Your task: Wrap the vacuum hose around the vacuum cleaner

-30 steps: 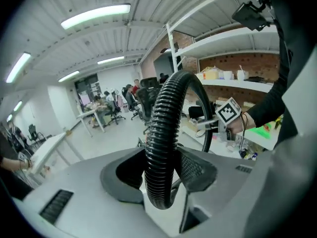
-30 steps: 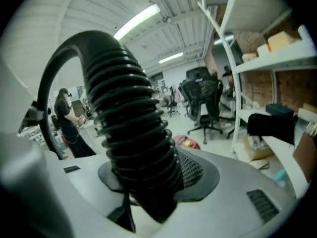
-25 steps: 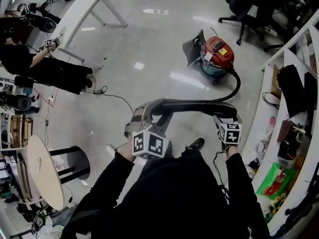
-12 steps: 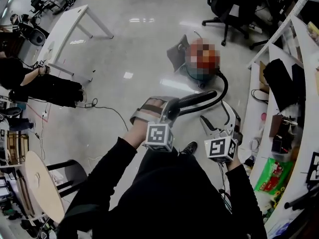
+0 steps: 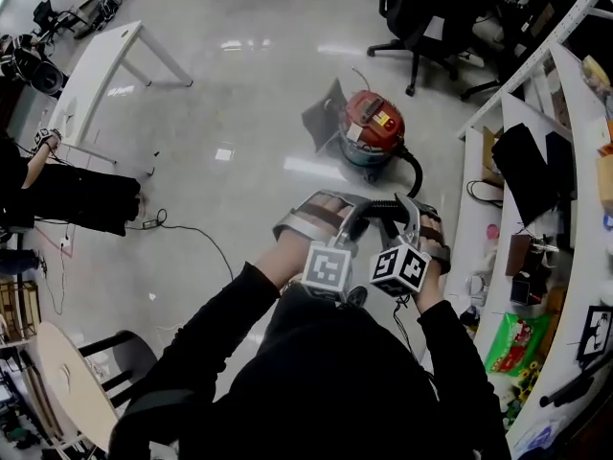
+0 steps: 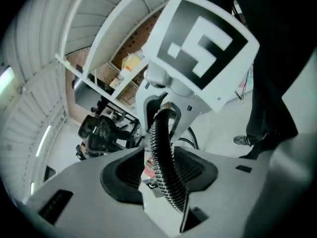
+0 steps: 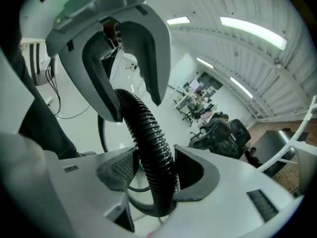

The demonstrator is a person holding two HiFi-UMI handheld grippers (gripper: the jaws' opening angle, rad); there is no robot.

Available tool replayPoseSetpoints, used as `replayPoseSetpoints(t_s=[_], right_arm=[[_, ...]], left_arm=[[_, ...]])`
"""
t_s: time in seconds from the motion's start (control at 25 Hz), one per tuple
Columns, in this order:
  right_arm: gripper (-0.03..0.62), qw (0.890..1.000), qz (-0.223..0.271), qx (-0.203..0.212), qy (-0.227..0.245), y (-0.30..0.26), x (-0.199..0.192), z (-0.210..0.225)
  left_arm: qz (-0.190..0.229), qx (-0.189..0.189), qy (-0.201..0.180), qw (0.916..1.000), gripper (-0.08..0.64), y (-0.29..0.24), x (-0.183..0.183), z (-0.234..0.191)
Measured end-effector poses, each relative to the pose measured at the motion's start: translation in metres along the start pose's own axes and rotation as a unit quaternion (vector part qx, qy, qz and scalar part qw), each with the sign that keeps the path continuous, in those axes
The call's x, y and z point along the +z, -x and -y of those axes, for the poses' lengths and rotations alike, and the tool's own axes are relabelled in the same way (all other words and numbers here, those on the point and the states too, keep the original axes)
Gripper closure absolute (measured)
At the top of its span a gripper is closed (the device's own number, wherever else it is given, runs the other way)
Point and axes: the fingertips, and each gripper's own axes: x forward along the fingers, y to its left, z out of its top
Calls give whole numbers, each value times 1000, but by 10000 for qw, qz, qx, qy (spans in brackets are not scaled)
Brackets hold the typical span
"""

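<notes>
The left gripper [image 6: 159,175] has its jaws clamped on the black ribbed vacuum hose [image 5: 383,205], held up in front of the person. Just beside it, the right gripper [image 7: 151,175] has just been closing its jaws, which now press the same hose. Beyond them, the red vacuum cleaner [image 5: 369,127] stands on the floor [image 5: 239,94].

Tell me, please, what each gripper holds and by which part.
Both hold the hose on its ribbed length: the left gripper clamps it; the right gripper, jaws just now closing on it, grips close beside, nearer the vacuum.
</notes>
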Motion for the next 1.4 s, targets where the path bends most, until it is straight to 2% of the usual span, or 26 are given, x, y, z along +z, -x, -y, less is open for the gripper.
replayPoseSetpoints(t_s=[0.08, 0.16, 0.24, 0.28, 0.36, 0.48, 0.56, 0.6, 0.64, 0.68, 0.72, 0.84, 1.0, 1.04, 1.08, 1.12, 1.28, 1.4], right_arm=[[364, 9995, -255, 176, -96, -19, -4, 4], [365, 9990, -351, 176, -205, -34, -3, 12], [365, 9982, -458, 72, -368, -46, 0, 26], [365, 9975, -514, 27, -494, -52, 2, 33], [365, 9949, -595, -26, -812, -59, 5, 47], [365, 9877, -636, -129, -1420, -62, 11, 70], [365, 9818, -638, -244, -1770, -61, 15, 84], [365, 9793, -634, -283, -1902, -60, 17, 90], [365, 9772, -626, -305, -2005, -58, 19, 94], [365, 9757, -621, -319, -2077, -57, 20, 98], [365, 9749, -620, -332, -2112, -56, 21, 101], [365, 9763, -619, -355, -2045, -53, 25, 110], [364, 9791, -543, -302, -1939, -55, 26, 117], [364, 9791, -511, -278, -1951, -57, 23, 118], [364, 9784, -476, -234, -1996, -60, 19, 120], [364, 9770, -435, -164, -2083, -63, 13, 121], [364, 9659, -140, 288, -2570, -79, -18, 134], [364, 9608, 217, 641, -2689, -94, -36, 147]], left_arm=[[231, 148, 336, 9991, 359, -3, -11, -15], [358, 383, 831, 9952, 359, -6, -34, -35], [383, 681, 1492, 9857, 357, -5, -74, -55], [389, 778, 1903, 9779, 357, -4, -99, -59], [336, 812, 2840, 9548, 353, -3, -154, -51], [-77, 518, 4064, 9122, 276, -25, -235, -1], [-385, 187, 4662, 8836, 248, -52, -274, 35], [-490, 43, 4856, 8728, 240, -67, -287, 47], [-552, -62, 4951, 8671, 236, -82, -295, 54], [-574, -132, 4952, 8668, 232, -99, -300, 54], [-578, -181, 4885, 8704, 230, -117, -303, 51], [-606, -219, 4580, 8866, 222, -169, -304, 28], [-428, -242, 4309, 9011, 225, -212, -300, -8], [-369, -312, 4189, 9068, 249, -218, -296, -11], [-336, -362, 4087, 9113, 343, -222, -293, -13], [-336, -369, 4037, 9136, 367, -224, -291, -15], [-484, -78, 4214, 9055, 368, -212, -293, -33], [-656, 51, 4229, 9038, 368, -205, -292, -46]])
